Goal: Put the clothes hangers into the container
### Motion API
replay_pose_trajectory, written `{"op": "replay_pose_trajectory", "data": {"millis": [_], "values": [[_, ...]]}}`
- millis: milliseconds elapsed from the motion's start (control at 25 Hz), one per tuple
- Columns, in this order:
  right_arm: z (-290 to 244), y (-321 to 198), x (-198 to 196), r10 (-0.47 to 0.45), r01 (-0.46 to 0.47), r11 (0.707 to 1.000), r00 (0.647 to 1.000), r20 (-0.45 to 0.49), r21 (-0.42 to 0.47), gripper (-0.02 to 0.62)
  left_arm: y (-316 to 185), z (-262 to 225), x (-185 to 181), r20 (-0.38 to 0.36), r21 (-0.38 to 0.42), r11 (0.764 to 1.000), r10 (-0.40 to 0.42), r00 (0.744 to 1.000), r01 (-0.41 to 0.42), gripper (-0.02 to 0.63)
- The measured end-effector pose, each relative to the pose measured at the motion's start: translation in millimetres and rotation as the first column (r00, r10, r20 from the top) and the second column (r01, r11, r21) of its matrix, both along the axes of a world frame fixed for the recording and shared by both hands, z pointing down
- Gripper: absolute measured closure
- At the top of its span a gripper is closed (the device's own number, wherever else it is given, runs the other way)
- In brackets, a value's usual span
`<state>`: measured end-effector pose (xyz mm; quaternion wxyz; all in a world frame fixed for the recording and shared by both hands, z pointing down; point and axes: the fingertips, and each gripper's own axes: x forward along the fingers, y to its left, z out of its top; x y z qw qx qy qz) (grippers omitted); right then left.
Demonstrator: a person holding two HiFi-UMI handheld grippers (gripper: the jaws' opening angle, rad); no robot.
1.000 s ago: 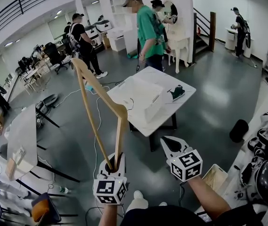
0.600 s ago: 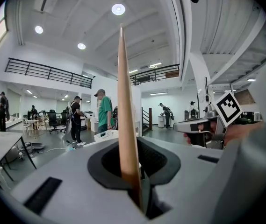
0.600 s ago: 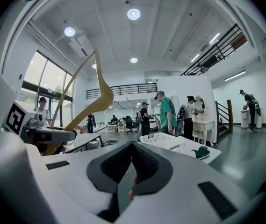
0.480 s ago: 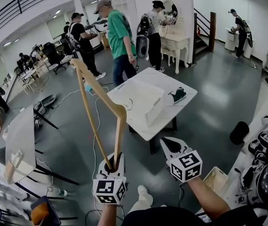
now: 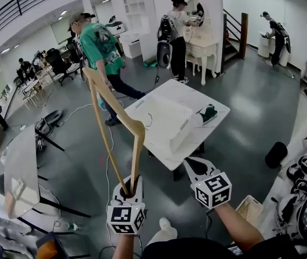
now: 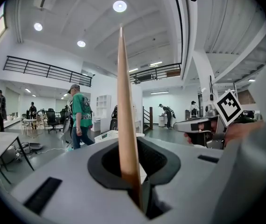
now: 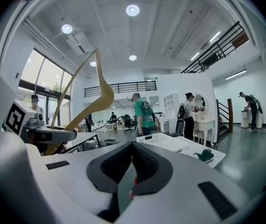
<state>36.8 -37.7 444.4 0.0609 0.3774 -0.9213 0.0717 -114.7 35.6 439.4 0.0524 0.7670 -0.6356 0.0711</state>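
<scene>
Left gripper (image 5: 127,188) level, hanger (image 5: 111,111) upright

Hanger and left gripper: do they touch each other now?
Touching. In the left gripper view, the hanger stands pinched between the jaws of the left gripper, with no gap.

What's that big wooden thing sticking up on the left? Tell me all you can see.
It is a pale wooden hanger, two flat arms meeting at a bend, joined by a thin bar. It stands upright in the air, one arm's end clamped in the left hand-held gripper, the other pointing up. Nothing else touches it. No hook shows.
</scene>
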Motion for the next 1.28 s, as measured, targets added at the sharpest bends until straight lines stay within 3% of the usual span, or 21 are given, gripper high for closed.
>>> {"op": "replay_pose_trajectory", "data": {"millis": [520, 1280], "values": [[-9, -66, -45, 0.029, -0.029, 1.0, 0.999, -0.02, -0.01, 0.577, -73, -6, -44, -0.016, -0.016, 0.999, 0.051, 0.999, -0.051, 0.552], [-8, -120, -98, 0.083, -0.084, 0.996, 0.995, -0.046, -0.005, 0.577, -133, 8, -94, -0.056, -0.03, 0.992, 0.124, 0.991, -0.126, 0.552]]}}
